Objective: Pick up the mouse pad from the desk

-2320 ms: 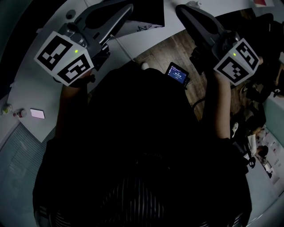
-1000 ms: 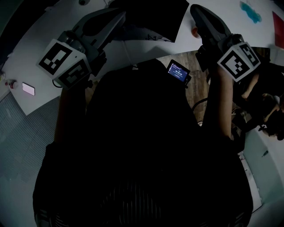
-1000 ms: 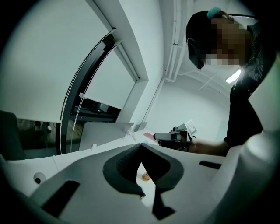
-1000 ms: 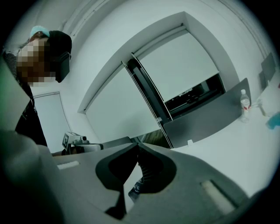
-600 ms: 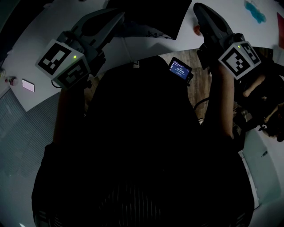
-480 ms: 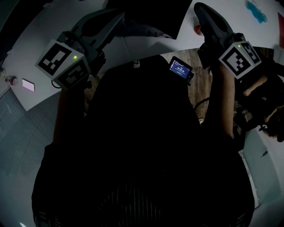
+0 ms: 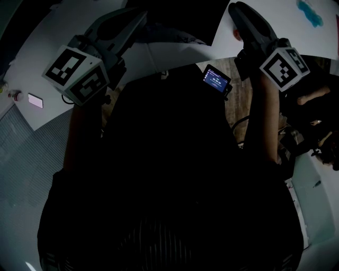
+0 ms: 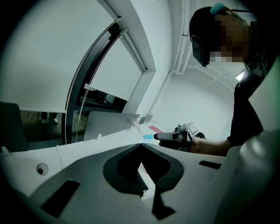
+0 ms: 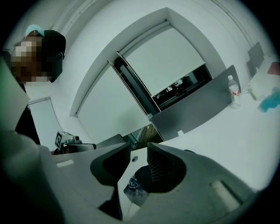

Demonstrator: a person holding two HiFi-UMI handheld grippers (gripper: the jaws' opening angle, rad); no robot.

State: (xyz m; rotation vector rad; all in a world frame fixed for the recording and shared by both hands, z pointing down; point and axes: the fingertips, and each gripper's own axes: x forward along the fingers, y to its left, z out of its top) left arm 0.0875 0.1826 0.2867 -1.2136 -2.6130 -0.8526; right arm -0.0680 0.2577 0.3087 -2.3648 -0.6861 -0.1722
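The black mouse pad [image 7: 180, 18] lies on the white desk [image 7: 63, 37] at the top of the head view, with a printed pattern along its near edge. My left gripper [image 7: 139, 15] points at the pad's left side; in the left gripper view its jaws [image 8: 140, 146] meet at the tips with nothing in them. My right gripper [image 7: 235, 9] hovers by the pad's right edge. Its jaws [image 9: 139, 151] are opening, a gap shows between them, and the patterned pad [image 9: 133, 192] lies below that gap, not pressed by the pads.
A small device with a lit screen [image 7: 214, 80] hangs near my chest. A pink-faced phone [image 7: 36, 100] lies at the desk's left end. A water bottle [image 9: 234, 94] and a blue object [image 7: 310, 11] sit on the far right. A grey divider panel [image 9: 197, 109] backs the desk.
Both grippers stay nearly where they were by the pad. The head view has shifted a little, so the desk's left edge and the screen device sit slightly differently in it.
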